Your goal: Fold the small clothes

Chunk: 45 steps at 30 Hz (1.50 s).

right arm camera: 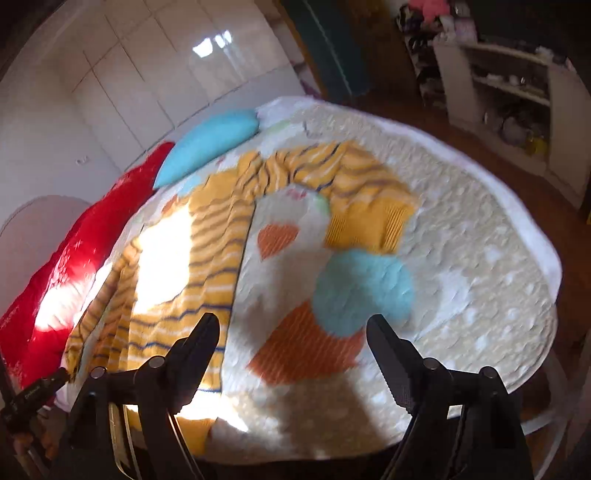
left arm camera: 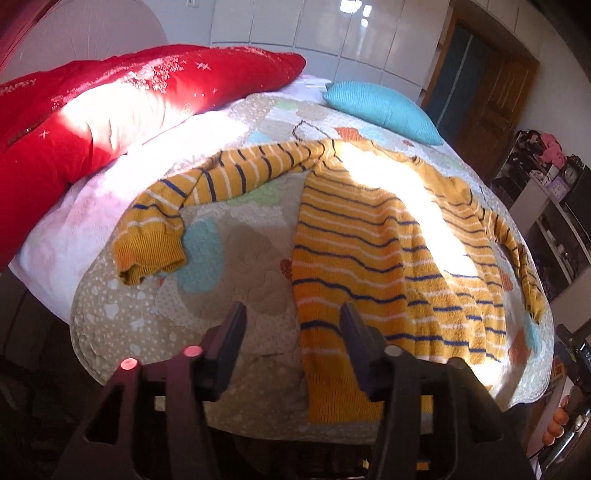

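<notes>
A small mustard-yellow sweater [left arm camera: 376, 251] with blue and white stripes lies spread flat on the patterned quilt [left arm camera: 236, 266], its hem toward me. One sleeve stretches out to the left, its cuff [left arm camera: 149, 254] bent down. The other sleeve runs down the right side [left arm camera: 517, 251]. My left gripper [left arm camera: 293, 314] is open and empty, hovering over the hem's left corner. In the right wrist view the sweater [right arm camera: 207, 251] lies to the left, its right sleeve cuff [right arm camera: 373, 221] folded onto the quilt [right arm camera: 480, 258]. My right gripper [right arm camera: 291, 328] is open and empty above the quilt, right of the hem.
A red pillow [left arm camera: 92, 122] lies along the bed's far left and a turquoise cushion [left arm camera: 384, 107] at the far end. White wardrobe doors [left arm camera: 314, 29] stand behind. Shelves with clutter [right arm camera: 513, 96] stand to the right, beyond a wooden floor.
</notes>
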Available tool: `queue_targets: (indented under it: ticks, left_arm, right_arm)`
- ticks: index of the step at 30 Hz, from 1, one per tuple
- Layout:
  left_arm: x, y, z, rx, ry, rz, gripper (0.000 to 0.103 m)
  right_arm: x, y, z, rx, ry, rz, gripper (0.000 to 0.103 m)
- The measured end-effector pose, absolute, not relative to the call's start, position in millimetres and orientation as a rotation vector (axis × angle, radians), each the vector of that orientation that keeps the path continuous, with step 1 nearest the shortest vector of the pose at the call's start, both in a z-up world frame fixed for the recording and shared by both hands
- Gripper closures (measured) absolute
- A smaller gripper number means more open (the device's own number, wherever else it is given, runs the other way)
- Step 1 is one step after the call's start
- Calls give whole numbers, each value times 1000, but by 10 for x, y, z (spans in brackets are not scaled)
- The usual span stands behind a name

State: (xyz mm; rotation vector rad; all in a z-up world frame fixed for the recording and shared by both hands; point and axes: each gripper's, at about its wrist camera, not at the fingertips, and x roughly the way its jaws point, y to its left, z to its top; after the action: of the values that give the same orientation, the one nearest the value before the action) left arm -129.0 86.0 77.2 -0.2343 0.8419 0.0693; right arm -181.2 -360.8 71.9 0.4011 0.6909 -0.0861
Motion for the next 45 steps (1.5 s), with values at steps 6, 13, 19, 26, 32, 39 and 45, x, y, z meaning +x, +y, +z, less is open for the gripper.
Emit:
queue_targets:
  ticks: [6,13,19,26,32,39,45]
  left_arm:
    - [-1052,650,816,-204,851,25,37]
    - [-975,299,752,-109,894,-20,37]
    - [-931,300,772,-77,908,5,37]
    - [-781,188,799,-149,926,-33,37]
    - [-732,-21,837,-129,913,-84,37]
    - [-762,141,844,-174,891,-96,37]
    - [-957,426,893,-158,819,-64,34]
  right_arm:
    - [-1403,-3713,765,130,767,-118,43]
    - [-757,-3440,332,-236,797,-130,100]
    - [-606,-4580,743,146,726,-210,100]
    - [-669,-6172,1017,509,625,-511,100]
    - [-654,-6512,1095,629,615,-545,100]
    - [-293,-5717,1528,606,613,-291,100]
    - [511,-4451,1897,528,664,-30,100]
